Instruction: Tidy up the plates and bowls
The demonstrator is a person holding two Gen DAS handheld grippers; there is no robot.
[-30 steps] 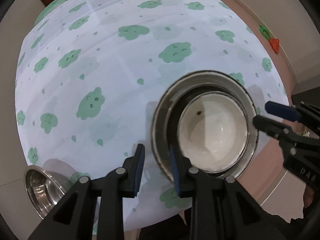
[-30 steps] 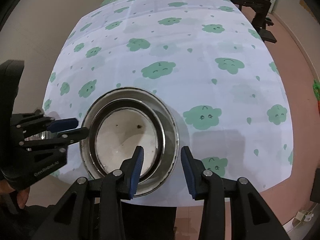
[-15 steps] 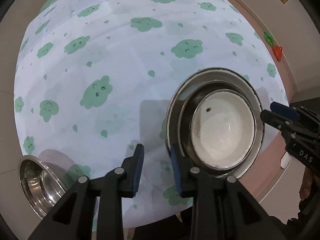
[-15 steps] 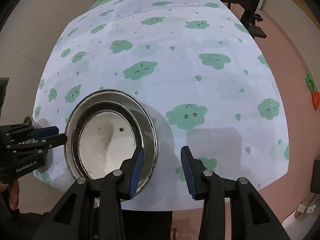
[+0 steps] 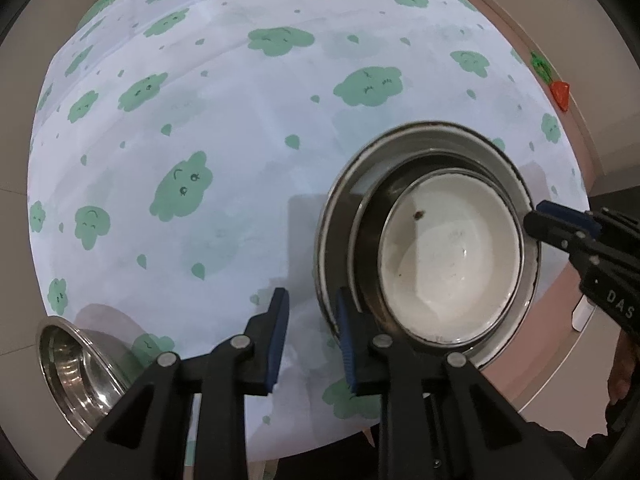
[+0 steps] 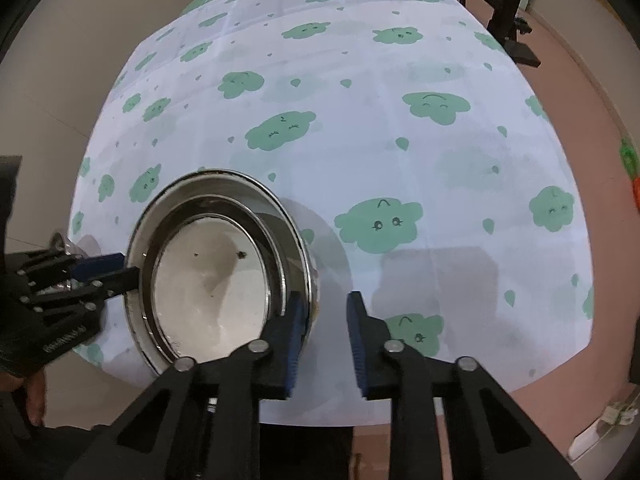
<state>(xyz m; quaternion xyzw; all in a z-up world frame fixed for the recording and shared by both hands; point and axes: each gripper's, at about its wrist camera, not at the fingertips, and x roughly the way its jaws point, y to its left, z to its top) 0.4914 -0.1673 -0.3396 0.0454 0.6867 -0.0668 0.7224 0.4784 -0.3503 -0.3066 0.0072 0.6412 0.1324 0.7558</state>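
Broadly, the counter (image 5: 248, 128) fills both views, draped in a white cloth printed with green clouds. Near its front edge sits a stack of dishes: a wide steel plate (image 5: 334, 216) on the bottom, a darker steel dish (image 5: 370, 216) nested in it, and a white bowl (image 5: 452, 256) in the middle, its inside marked by a dark speck.

The left wrist view alone shows a separate steel bowl (image 5: 76, 364), at the counter's near left corner, well apart from the stack. The right wrist view catches only a sliver of it behind the other gripper.

The left gripper (image 5: 310, 334) has its jaws parted, set either side of the steel plate's near rim; whether the pads press on it cannot be told. From the right wrist view its tips reach the stack's left rim.

The right gripper (image 6: 324, 336) is likewise parted, its left pad at the plate's right rim and its right pad over bare cloth; contact is unclear. A small orange thing (image 5: 560, 94) lies on the floor beyond the counter.
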